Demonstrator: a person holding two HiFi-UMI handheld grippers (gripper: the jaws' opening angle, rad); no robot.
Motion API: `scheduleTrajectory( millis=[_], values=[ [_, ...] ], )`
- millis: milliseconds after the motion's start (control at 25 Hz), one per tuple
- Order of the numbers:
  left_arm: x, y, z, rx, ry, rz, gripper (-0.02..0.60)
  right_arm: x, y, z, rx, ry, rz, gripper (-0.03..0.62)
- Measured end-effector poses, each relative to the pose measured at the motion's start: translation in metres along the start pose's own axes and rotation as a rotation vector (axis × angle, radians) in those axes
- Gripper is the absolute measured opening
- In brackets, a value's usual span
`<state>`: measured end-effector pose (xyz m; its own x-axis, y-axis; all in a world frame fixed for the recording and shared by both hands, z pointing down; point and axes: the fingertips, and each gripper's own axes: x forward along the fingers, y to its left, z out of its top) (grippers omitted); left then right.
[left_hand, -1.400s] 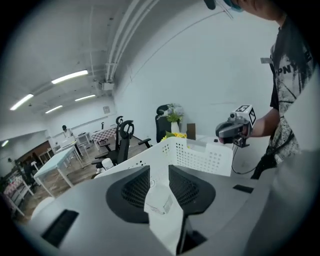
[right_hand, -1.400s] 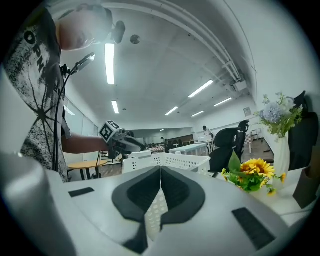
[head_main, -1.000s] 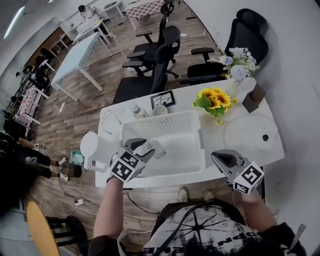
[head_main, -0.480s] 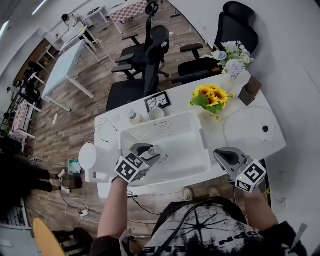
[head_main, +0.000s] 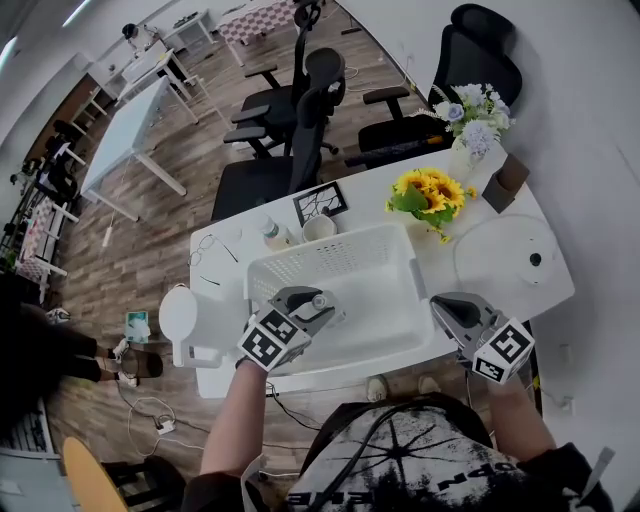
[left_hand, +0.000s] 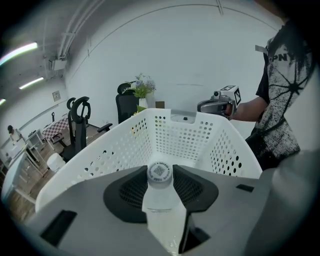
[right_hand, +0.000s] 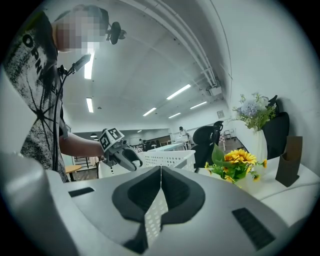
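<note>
**Left tool** (left_hand: 160, 176): jaws closed on a clear bottle (left_hand: 160, 199) with a white cap. The cap points forward between the two pads. In the head view the left tool (head_main: 318, 306) is left of frame centre, over the left part of the white perforated basket (head_main: 330, 245).

**Right tool** (right_hand: 160, 172): jaws together, nothing between them. In the head view the right tool (head_main: 452, 310) is at lower right, just beside the basket's right wall and over the near edge of the bench (head_main: 370, 200).

Sunflowers (head_main: 430, 192) stand on the bench beyond the basket, upper right.
</note>
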<state>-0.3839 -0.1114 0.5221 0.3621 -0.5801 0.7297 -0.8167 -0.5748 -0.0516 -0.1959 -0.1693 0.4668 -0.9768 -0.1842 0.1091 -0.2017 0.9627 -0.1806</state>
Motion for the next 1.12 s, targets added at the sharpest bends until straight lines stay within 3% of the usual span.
scheduleTrajectory(
  millis=[600, 1120],
  values=[
    [-0.003, 0.001, 0.007, -0.021, -0.053, -0.008, 0.148, -0.001, 0.000, 0.003, -0.013, -0.001, -0.033, 0.021],
    [-0.053, 0.020, 0.064, -0.109, -0.284, 0.057, 0.147, -0.011, 0.001, 0.006, -0.036, -0.001, -0.072, 0.021]
  ],
)
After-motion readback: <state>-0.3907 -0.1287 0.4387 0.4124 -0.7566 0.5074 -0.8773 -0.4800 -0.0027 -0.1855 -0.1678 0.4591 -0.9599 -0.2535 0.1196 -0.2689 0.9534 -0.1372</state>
